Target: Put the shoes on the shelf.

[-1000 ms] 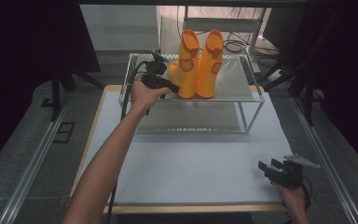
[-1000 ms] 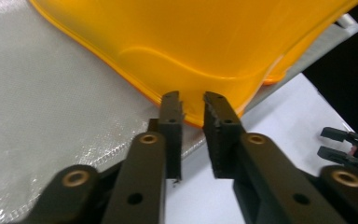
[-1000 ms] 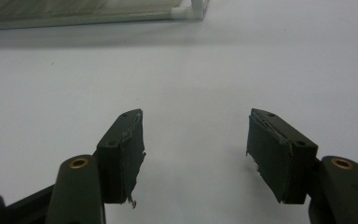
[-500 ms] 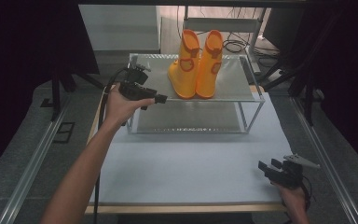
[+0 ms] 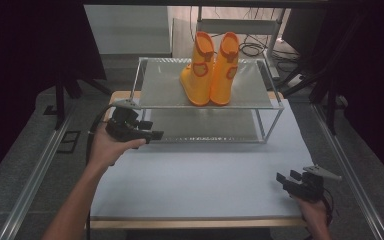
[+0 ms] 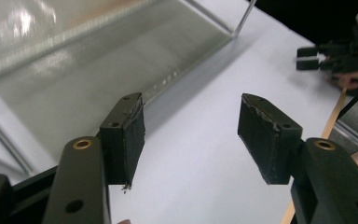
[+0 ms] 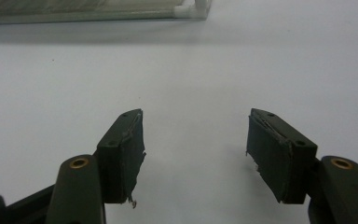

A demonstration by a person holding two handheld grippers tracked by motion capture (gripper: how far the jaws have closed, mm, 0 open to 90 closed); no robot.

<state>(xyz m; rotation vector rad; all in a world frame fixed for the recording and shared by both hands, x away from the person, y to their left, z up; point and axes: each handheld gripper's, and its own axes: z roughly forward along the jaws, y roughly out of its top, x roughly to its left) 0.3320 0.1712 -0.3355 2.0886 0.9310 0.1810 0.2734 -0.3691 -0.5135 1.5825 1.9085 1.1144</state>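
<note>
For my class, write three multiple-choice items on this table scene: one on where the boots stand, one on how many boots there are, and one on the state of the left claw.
1. Where do the orange boots stand?
A. on the top shelf of the rack
B. on the rack's lower shelf
C. on the white tabletop

2. How many boots are there?
A. one
B. two
C. three

3. How is the left claw?
A. shut on a boot
B. shut on nothing
C. open, with nothing between its jaws

Answers:
1 A: the high view shows both boots upright on the upper shelf.
2 B: two orange boots stand side by side.
3 C: the left gripper view shows the pads well apart, with just the tabletop beyond them; the jaws have just been opening.
</note>
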